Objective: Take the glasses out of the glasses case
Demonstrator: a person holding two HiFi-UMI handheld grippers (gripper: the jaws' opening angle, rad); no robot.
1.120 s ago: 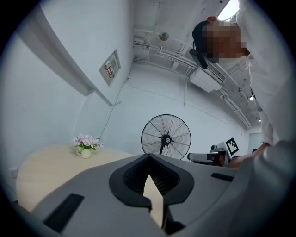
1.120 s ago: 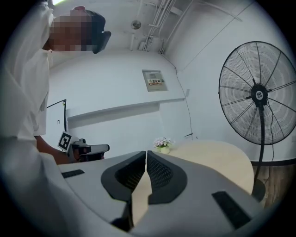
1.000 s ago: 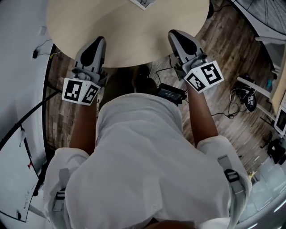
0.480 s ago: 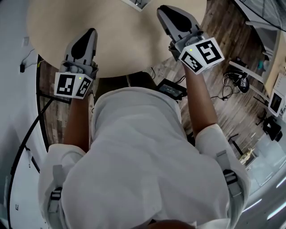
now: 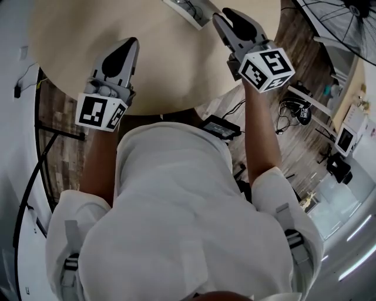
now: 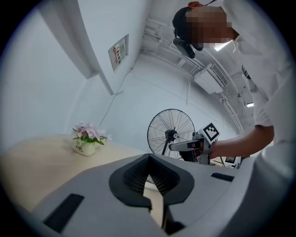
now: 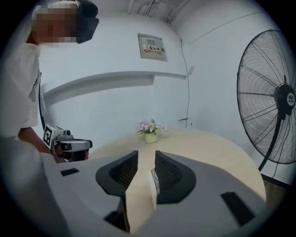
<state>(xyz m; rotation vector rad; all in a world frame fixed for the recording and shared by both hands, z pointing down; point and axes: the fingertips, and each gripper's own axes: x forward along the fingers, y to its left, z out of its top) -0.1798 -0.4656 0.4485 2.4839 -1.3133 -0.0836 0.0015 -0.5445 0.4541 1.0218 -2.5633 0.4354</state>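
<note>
A white case [image 5: 189, 8] lies at the far side of the round beige table [image 5: 170, 70], cut off by the top of the head view; something dark shows in it, too small to tell what. My right gripper [image 5: 227, 14] hangs just right of the case with its jaws a little apart and nothing between them. In the right gripper view a sliver of the white case [image 7: 151, 184] shows low between the pads of the right gripper [image 7: 146, 156]. My left gripper [image 5: 130, 43] is over the table's near left, and its tips [image 6: 148, 156] meet with nothing held.
A small pot of pink flowers [image 7: 150, 130] stands on the far part of the table, also in the left gripper view as the flower pot [image 6: 87, 140]. A standing fan [image 5: 346, 20] is on the floor to the right. Cables and a dark box [image 5: 222, 124] lie under the table's near edge.
My right gripper has moved forward over the table toward the white case, which now shows more at the top of the head view. The left gripper stays over the near left of the table.
</note>
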